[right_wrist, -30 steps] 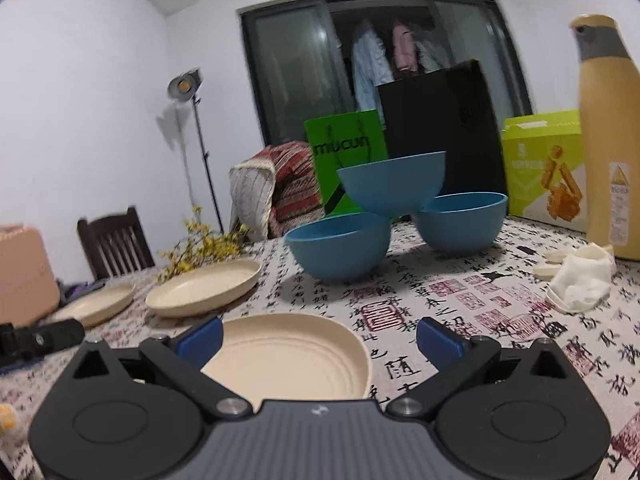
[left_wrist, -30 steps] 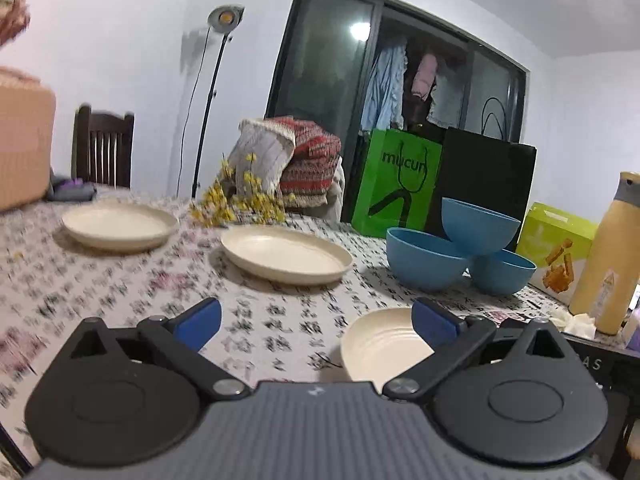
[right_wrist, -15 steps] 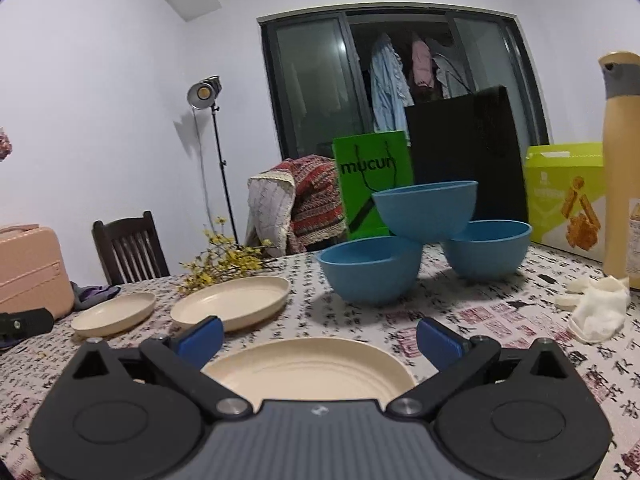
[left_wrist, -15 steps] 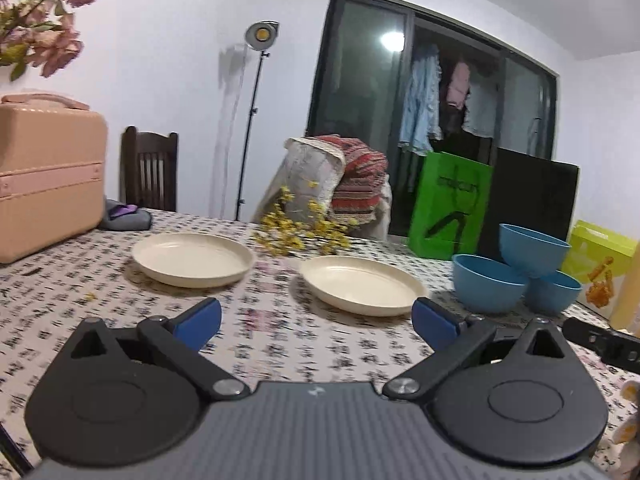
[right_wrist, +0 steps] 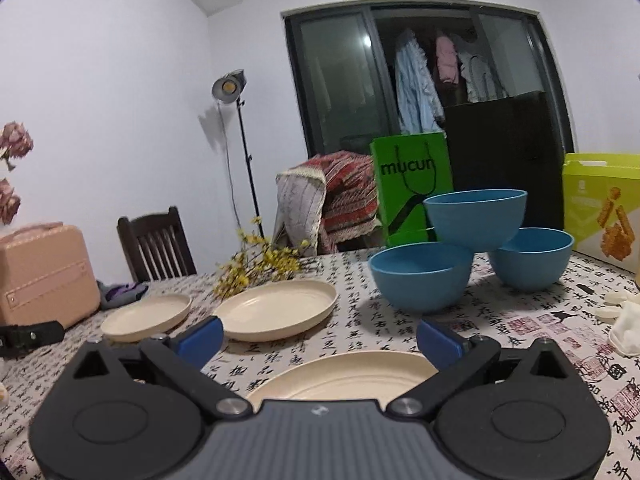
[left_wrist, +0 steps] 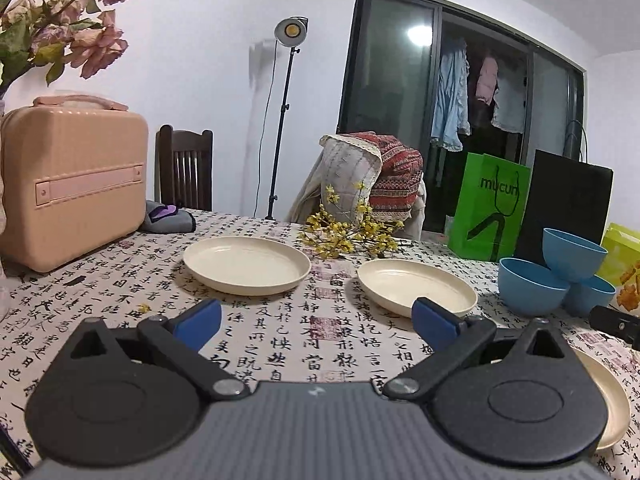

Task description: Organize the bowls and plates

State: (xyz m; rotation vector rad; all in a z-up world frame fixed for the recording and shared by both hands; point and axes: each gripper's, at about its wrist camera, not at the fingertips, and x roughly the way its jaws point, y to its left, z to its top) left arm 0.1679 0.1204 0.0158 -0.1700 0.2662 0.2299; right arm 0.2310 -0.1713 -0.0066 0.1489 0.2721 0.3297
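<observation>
Three cream plates lie on the patterned tablecloth. In the left wrist view the far left plate (left_wrist: pixel 246 264) and the middle plate (left_wrist: pixel 416 286) sit ahead of my open left gripper (left_wrist: pixel 316 320), which holds nothing; the near plate (left_wrist: pixel 610 396) shows at the right edge. My right gripper (right_wrist: pixel 320 338) is open just above the near plate (right_wrist: pixel 344 376), its jaws empty. Three blue bowls stand at the right: a left bowl (right_wrist: pixel 420 276), a right bowl (right_wrist: pixel 534 258), and a third bowl (right_wrist: pixel 476 214) resting on both rims.
A pink case (left_wrist: pixel 72 184) stands at the table's left. Yellow flower sprigs (left_wrist: pixel 352 232) lie behind the plates. A green bag (left_wrist: pixel 492 208), a black bag (left_wrist: pixel 568 200) and a yellow-green box (right_wrist: pixel 600 208) line the back right. White cloth (right_wrist: pixel 628 328) lies at right.
The left gripper has swung left and pulled back, bringing the pink case and far plate into view. The right gripper has shifted slightly, staying over the near plate. Both remain open.
</observation>
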